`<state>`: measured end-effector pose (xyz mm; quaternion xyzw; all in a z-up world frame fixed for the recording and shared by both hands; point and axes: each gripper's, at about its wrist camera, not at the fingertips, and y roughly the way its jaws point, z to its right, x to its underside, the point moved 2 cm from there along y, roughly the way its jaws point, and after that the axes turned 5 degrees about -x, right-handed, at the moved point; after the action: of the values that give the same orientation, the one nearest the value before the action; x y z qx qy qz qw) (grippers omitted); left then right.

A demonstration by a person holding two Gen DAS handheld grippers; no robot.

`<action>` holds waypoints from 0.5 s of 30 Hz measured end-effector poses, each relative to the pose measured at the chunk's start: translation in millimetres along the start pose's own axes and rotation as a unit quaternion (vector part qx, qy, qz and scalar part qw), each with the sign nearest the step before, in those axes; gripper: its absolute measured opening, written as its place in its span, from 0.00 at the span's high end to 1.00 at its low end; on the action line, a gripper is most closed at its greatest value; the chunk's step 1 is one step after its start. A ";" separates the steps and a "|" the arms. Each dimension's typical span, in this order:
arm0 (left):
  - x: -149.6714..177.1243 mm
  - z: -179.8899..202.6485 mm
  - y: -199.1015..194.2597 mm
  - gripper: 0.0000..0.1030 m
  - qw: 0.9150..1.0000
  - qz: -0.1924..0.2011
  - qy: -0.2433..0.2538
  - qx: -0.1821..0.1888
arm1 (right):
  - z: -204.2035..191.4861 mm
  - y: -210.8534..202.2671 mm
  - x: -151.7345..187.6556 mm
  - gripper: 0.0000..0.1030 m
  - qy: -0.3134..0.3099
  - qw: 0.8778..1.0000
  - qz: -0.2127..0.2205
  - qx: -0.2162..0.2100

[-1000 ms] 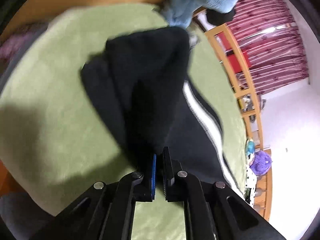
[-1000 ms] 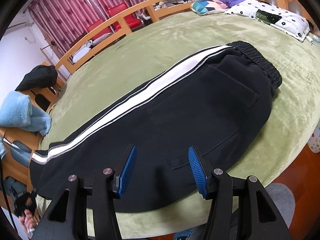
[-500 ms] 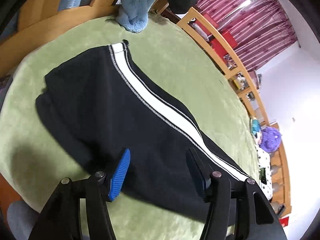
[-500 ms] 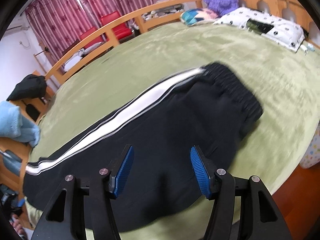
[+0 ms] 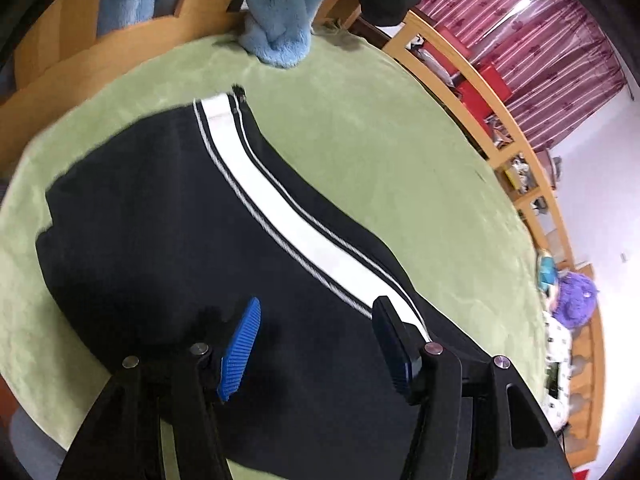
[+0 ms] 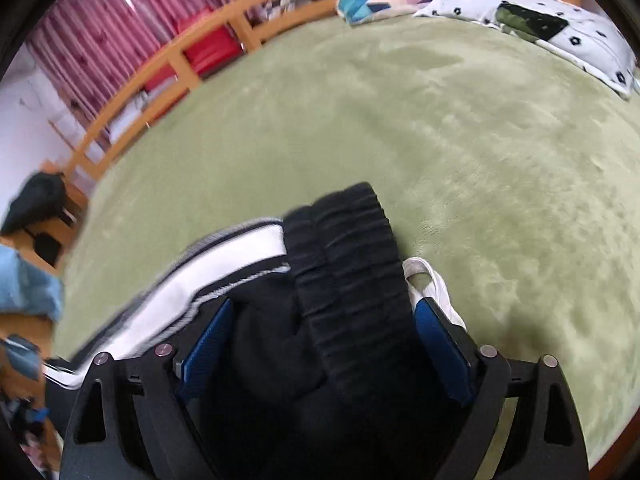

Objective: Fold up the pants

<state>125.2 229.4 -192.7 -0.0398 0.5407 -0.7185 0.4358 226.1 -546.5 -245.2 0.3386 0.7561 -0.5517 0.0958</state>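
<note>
Pants [image 5: 168,232], black track pants with a white side stripe [image 5: 280,216] edged in thin grey-and-black lines, lay on a green plush bedspread [image 5: 380,152]. In the left wrist view the leg ran from the hem at about 11 o'clock down toward 5 o'clock, flat against the bedspread, with the stripe along its far edge. The left gripper [image 5: 316,344] hung over the dark cloth with its jaws spread wide apart, nothing between them; its blue ribbed pad [image 5: 240,348] showed on the 9 o'clock finger. A light blue fleece blanket [image 5: 288,12] drooped over the wooden bed rail [image 5: 472,80] at 12 o'clock, touching the bedspread edge. Red striped curtains [image 5: 532,32] filled the 1 o'clock corner, and a purple plush toy [image 5: 576,300] sat at 3 o'clock.

In the right wrist view the ribbed elastic waistband [image 6: 352,256] was bunched between the fingers of the right gripper [image 6: 320,332], whose jaws stood apart with the thick cloth filling the gap; whether the pads pressed the fabric could not be told. A white drawstring loop [image 6: 428,280] poked out at the 3 o'clock finger. The stripe trailed off toward 8 o'clock, blurred. A white spotted pillow [image 6: 540,12] lay at 1 o'clock beside a patterned cushion [image 6: 376,0].
</note>
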 end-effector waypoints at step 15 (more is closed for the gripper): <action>-101.2 -19.4 45.6 0.46 0.994 0.038 0.042 -0.091 | -5.6 -9.0 -3.5 0.33 -0.035 0.993 0.011 0.111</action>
<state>203.9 309.9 -195.8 -0.0282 0.6229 -0.6503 0.4339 224.5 -544.4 -234.4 0.3359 0.6828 -0.6425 0.0907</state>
